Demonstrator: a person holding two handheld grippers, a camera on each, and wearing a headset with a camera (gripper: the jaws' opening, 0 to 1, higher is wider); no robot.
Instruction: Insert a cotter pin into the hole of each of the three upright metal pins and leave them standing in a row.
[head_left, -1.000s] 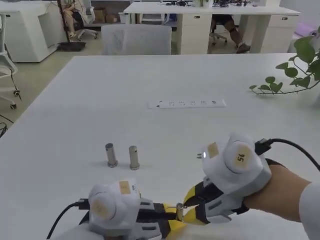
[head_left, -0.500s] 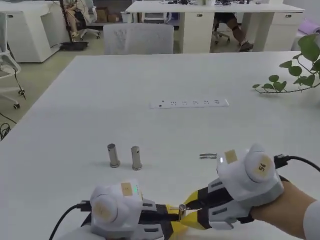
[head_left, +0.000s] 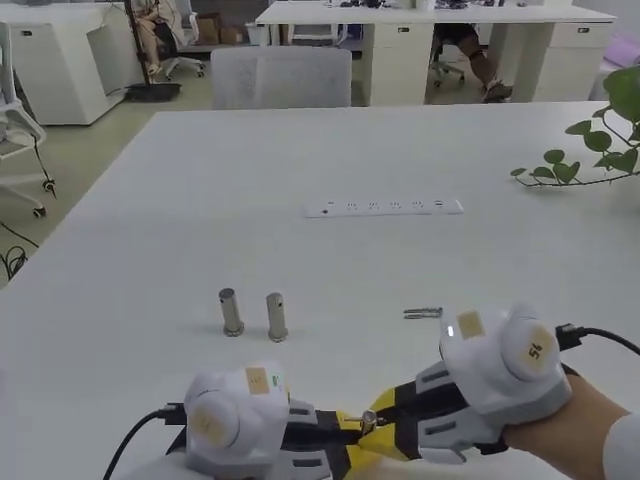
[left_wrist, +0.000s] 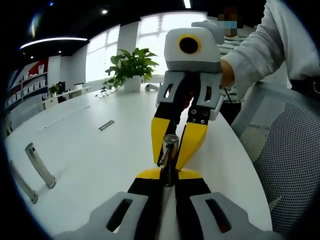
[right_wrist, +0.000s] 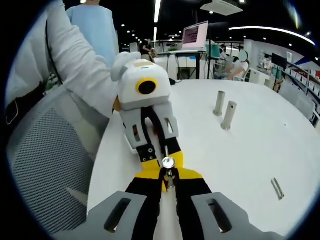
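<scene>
Near the table's (head_left: 300, 150) front edge, the left gripper (head_left: 350, 445) clamps a pin (head_left: 369, 421) upright; at its 3 o'clock the right gripper (head_left: 388, 430), closed on a cotter pin (left_wrist: 163, 159) lying 3-to-9, brings the tip to the pin's head.

Beyond the far edge of the white table (head_left: 300, 150) stands a grey chair (head_left: 282, 77), with white desks (head_left: 400, 55) farther behind, a leafy plant (head_left: 600, 135) at its right side and pale floor (head_left: 70, 150) to its left.
</scene>
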